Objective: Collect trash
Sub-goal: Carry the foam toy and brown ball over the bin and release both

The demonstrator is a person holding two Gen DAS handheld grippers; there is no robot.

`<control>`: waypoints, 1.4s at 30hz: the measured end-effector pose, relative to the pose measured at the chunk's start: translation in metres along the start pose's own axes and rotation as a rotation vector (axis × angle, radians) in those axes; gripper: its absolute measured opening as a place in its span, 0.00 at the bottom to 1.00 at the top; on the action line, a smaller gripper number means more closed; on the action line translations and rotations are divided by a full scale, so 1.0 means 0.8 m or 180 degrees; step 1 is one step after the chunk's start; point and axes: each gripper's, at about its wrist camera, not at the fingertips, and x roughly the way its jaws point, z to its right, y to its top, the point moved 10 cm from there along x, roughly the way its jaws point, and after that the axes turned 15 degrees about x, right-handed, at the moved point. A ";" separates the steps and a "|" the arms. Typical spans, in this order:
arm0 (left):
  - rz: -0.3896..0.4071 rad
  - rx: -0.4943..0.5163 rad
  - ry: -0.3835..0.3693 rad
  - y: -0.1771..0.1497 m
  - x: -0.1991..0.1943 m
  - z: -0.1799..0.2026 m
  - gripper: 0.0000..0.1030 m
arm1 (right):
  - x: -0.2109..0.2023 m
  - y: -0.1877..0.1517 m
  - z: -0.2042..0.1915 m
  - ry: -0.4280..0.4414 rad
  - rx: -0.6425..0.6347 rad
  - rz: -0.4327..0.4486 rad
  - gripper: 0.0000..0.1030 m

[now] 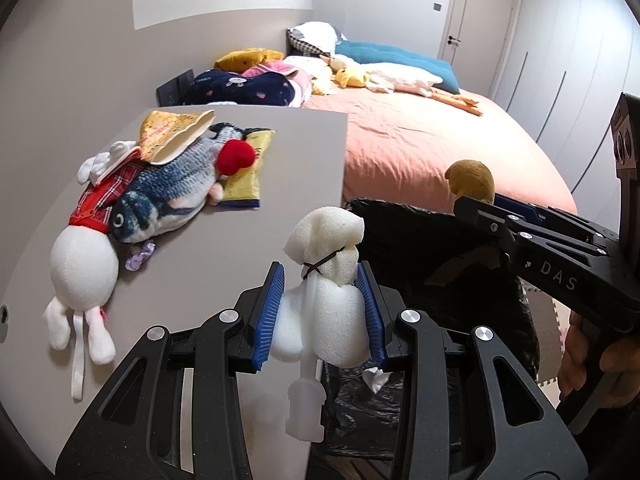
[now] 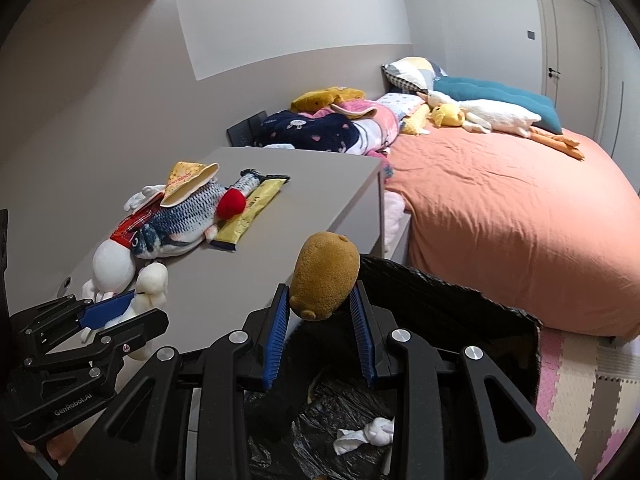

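My left gripper (image 1: 322,280) is shut on a white foam bundle (image 1: 326,304) tied to a white plastic piece, held at the grey table's (image 1: 224,264) right edge, beside the black bin bag (image 1: 424,256). It also shows in the right wrist view (image 2: 132,300). My right gripper (image 2: 320,296) is shut on a brown plush toy (image 2: 324,276) over the black bag (image 2: 448,312). That toy also shows in the left wrist view (image 1: 472,180). A crumpled white tissue (image 2: 366,434) lies inside the bag.
On the table lie a plush fish (image 1: 176,188), a white plush doll (image 1: 84,264), a yellow snack bag (image 1: 176,132), a yellow wrapper (image 1: 248,180) and a small purple wrapper (image 1: 140,256). A bed with an orange cover (image 2: 512,232) stands behind.
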 end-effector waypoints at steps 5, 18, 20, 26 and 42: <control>0.0017 0.0072 -0.0076 0.003 0.000 0.024 0.36 | -0.015 -0.004 0.021 -0.0064 0.0061 0.0044 0.32; 0.0061 0.0331 -0.0304 0.018 0.007 0.094 0.36 | -0.054 -0.003 0.086 -0.0277 0.0284 0.0199 0.32; 0.0056 0.0371 -0.0347 0.020 0.009 0.104 0.36 | -0.059 -0.002 0.096 -0.0307 0.0320 0.0217 0.32; 0.0010 0.0482 -0.0497 0.020 0.020 0.134 0.36 | -0.070 -0.001 0.127 -0.0428 0.0430 0.0255 0.32; -0.0162 0.0544 -0.0616 0.010 0.035 0.158 0.94 | -0.073 0.000 0.158 -0.0548 0.0627 0.0317 0.72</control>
